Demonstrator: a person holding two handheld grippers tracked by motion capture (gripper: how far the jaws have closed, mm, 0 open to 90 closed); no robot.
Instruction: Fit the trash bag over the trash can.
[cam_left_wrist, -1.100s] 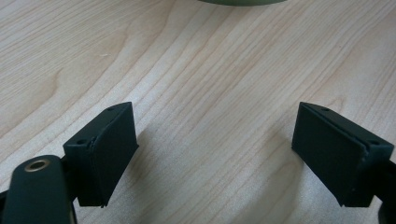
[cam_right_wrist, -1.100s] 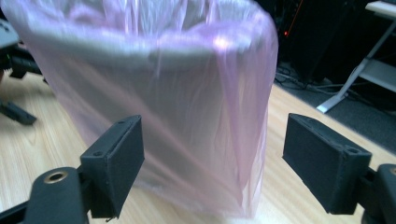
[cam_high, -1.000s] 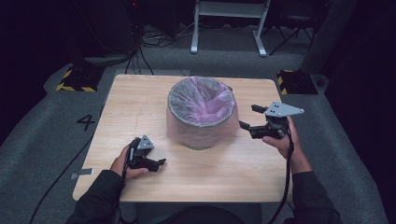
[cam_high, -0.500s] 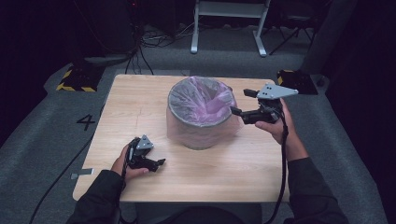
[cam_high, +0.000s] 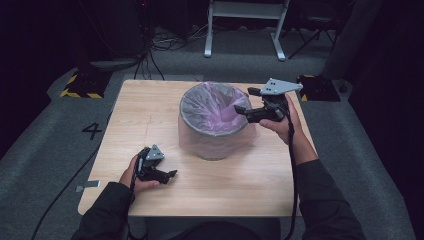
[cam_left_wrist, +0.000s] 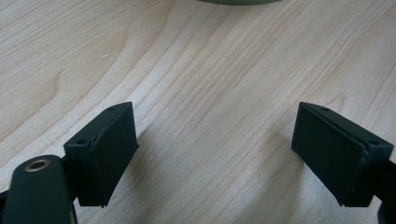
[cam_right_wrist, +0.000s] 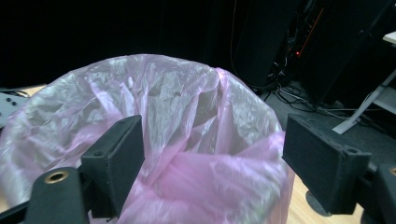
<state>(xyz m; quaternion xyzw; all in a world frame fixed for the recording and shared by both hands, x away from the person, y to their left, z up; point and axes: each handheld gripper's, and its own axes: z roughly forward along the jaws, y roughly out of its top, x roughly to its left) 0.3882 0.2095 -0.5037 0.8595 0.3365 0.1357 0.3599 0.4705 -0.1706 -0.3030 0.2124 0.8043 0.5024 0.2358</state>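
Reaching at frame centre for the pink translucent plastic liner (cam_high: 212, 107) in the round grey bin (cam_high: 215, 145), the right gripper (cam_high: 241, 109), fingers wide and empty, should pinch film at the rim, while the left gripper (cam_high: 170, 175) rests wide-fingered on the pale wooden worktop (cam_high: 145, 115).

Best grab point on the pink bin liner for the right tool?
Take the pink liner at the bunched fold on the bin's right rim, coming in from the right and slightly above. There the film stands loose off the rim, thin enough to pinch. The right tool already sits at that edge with jaws open around the fold, not yet pressing on it.
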